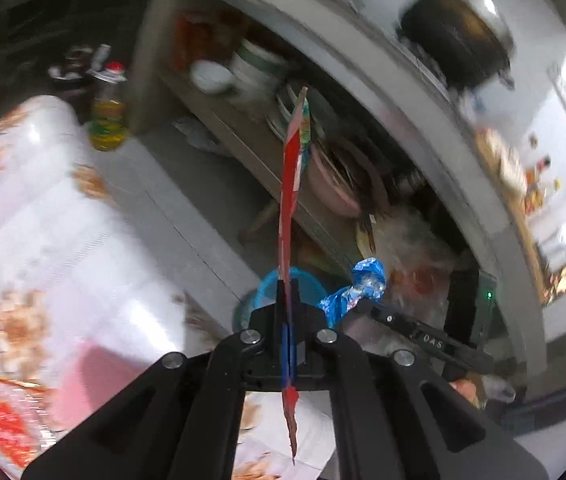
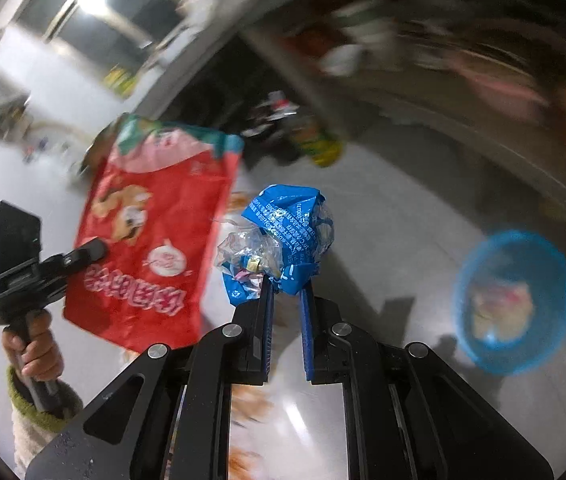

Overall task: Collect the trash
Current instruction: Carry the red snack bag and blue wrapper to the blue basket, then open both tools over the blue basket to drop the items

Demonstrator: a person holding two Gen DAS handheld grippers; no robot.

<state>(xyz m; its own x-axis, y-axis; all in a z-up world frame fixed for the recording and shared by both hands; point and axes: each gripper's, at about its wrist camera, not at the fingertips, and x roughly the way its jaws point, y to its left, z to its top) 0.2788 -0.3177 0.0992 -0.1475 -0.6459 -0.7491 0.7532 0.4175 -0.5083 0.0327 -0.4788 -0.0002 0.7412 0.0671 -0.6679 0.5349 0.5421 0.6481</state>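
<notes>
Black linkage arms of the left gripper (image 1: pixel 289 292) filled the bottom of its own view, its jaws pressed flat on a red snack bag (image 1: pixel 291 184) seen edge-on, the bag standing up out of the jaws and also trailing below them. From the right wrist view the same red snack bag (image 2: pixel 151 236) showed its printed face, hanging from the left gripper (image 2: pixel 97 249), which a hand (image 2: pixel 37 350) in a pale sleeve with a green cuff held by its handle.

The right gripper (image 2: pixel 286 286) pinched a crumpled blue wrapper (image 2: pixel 287 236) between its blue pads, with a clear, crinkled bit bunched at the wrapper's left. That blue wrapper (image 1: pixel 353 288) sat just right of the red bag in the left view.

A blue bin (image 2: pixel 517 302) stood on the pale floor, well to the right of the blue wrapper and below it, with blurred pale and pink stuff inside. In the left view the blue bin (image 1: pixel 307 280) was mostly hidden behind the left gripper and the bag.

Left of the red bag lay a flowered tablecloth (image 1: pixel 43 208) and a yellow bottle (image 1: pixel 107 116) with a red cap. Right of it were low shelves of dishes (image 1: pixel 335 176) and, higher, a dark pot (image 1: pixel 455 36).
</notes>
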